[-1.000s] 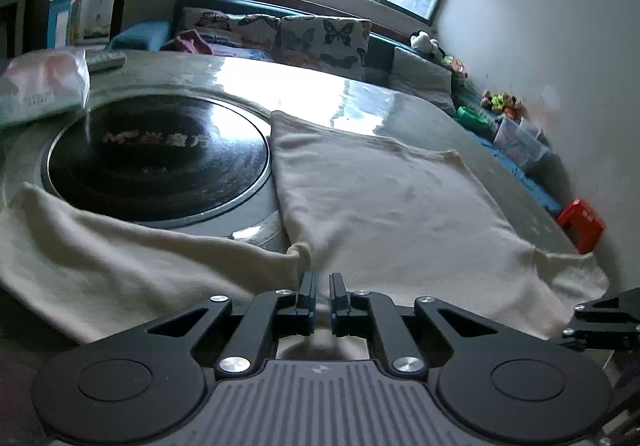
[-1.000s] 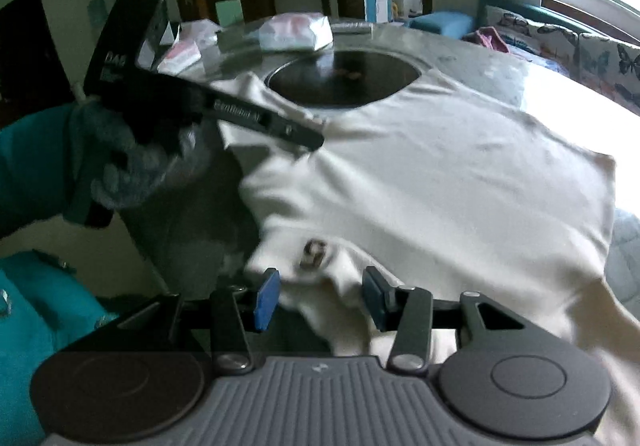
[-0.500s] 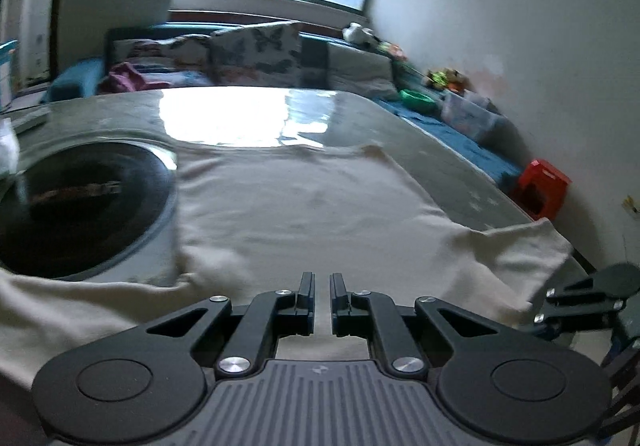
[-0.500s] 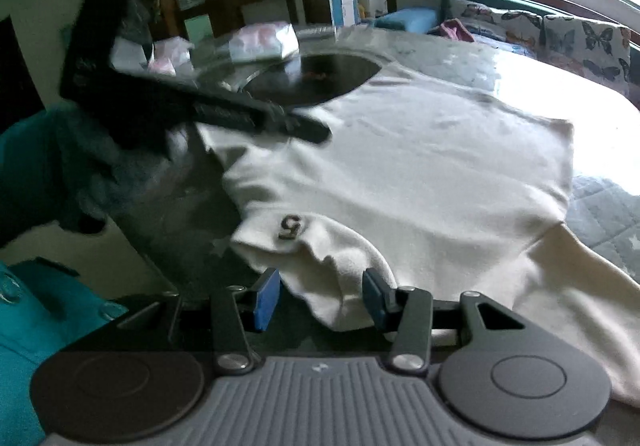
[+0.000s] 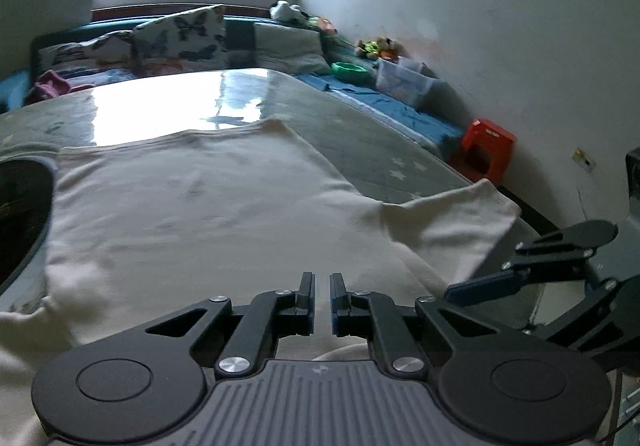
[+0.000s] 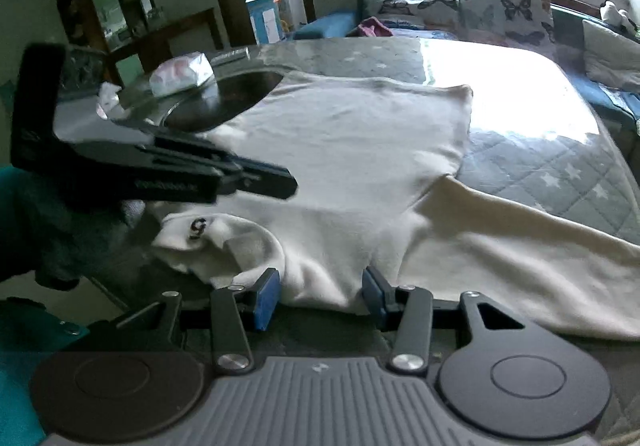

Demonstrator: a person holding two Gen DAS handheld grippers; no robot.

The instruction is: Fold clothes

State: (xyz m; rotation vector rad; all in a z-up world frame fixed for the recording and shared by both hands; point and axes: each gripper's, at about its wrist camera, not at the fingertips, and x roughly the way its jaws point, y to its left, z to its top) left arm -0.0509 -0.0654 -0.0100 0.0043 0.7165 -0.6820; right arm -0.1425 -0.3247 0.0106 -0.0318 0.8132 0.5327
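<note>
Fingers of my left gripper [image 5: 319,296] are nearly shut over the cream shirt [image 5: 208,206], fabric pinch unclear. My right gripper [image 6: 320,292] has fingers parted, straddling the shirt's near hem by the collar [image 6: 208,234]. Shirt lies spread on the surface [image 6: 560,166], sleeve [image 6: 540,266] toward 3 o'clock.

Cream shirt [image 5: 208,206] spread on table [image 5: 360,126], left tongs [image 5: 322,296] seemingly pinching it
</note>
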